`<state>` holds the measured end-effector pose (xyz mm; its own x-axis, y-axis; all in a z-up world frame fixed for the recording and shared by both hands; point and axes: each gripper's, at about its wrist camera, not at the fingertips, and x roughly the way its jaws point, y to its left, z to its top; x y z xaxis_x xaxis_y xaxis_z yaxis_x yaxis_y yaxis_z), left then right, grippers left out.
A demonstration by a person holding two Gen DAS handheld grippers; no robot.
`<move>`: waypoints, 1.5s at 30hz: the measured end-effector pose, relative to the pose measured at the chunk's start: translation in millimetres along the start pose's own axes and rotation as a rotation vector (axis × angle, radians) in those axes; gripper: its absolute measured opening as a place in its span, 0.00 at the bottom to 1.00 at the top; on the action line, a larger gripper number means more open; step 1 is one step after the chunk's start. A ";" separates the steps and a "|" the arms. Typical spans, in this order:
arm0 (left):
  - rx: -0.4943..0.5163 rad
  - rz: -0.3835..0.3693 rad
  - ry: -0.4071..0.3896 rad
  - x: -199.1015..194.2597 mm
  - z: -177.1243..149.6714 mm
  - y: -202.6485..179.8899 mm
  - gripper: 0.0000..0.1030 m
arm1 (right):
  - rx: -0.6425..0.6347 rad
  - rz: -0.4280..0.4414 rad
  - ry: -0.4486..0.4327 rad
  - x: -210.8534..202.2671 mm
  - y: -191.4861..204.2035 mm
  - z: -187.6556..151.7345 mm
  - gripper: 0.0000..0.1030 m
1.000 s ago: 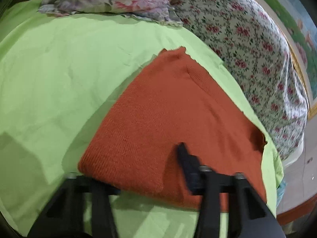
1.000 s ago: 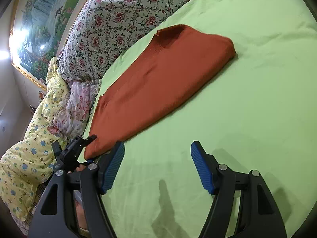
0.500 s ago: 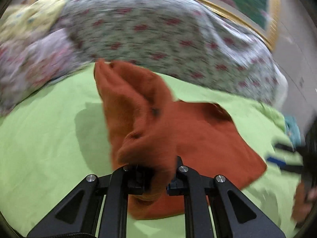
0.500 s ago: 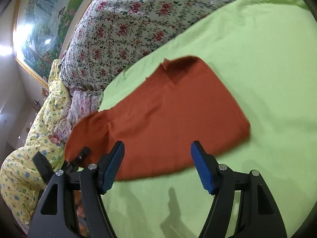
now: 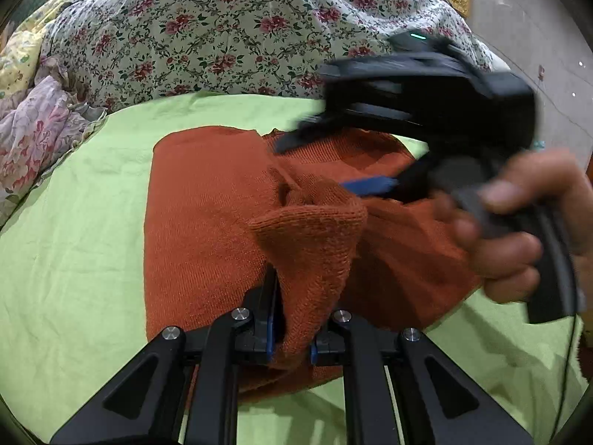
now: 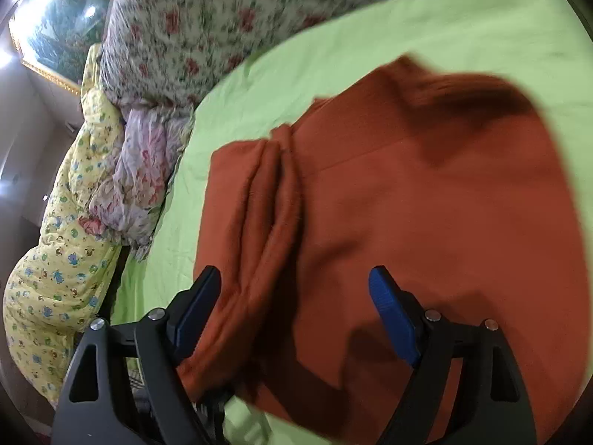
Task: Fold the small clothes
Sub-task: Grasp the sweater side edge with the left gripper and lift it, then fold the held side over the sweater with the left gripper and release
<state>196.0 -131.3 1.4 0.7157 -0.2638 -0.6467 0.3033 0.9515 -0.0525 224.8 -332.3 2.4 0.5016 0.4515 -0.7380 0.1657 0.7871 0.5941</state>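
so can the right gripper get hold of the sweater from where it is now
Probably yes: the right gripper is open right over the sweater, nothing between them, and the left gripper pinches another part.

Bare green sheet (image 5: pixel 74 222) left of sweater (image 5: pixel 207 222); floral quilt (image 5: pixel 222 29) blocks behind.

Right gripper (image 6: pixel 292 315) wide open, blue pads (image 6: pixel 391 315) spread over orange knit garment (image 6: pixel 426 222), folded ridge between them. Green sheet (image 6: pixel 444 22) beneath, floral quilt (image 6: pixel 222 18) behind, all blurred.
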 end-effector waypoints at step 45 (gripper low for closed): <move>-0.166 -0.419 0.190 15.3 24.7 -62.2 0.37 | 0.003 -0.266 -0.290 -122.5 -108.1 2.6 0.64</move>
<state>203.6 -198.4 13.5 0.4215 -0.6104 -0.6706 0.4249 0.7863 -0.4485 147.7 -473.9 29.3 0.6598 0.0939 -0.7456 0.3248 0.8591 0.3956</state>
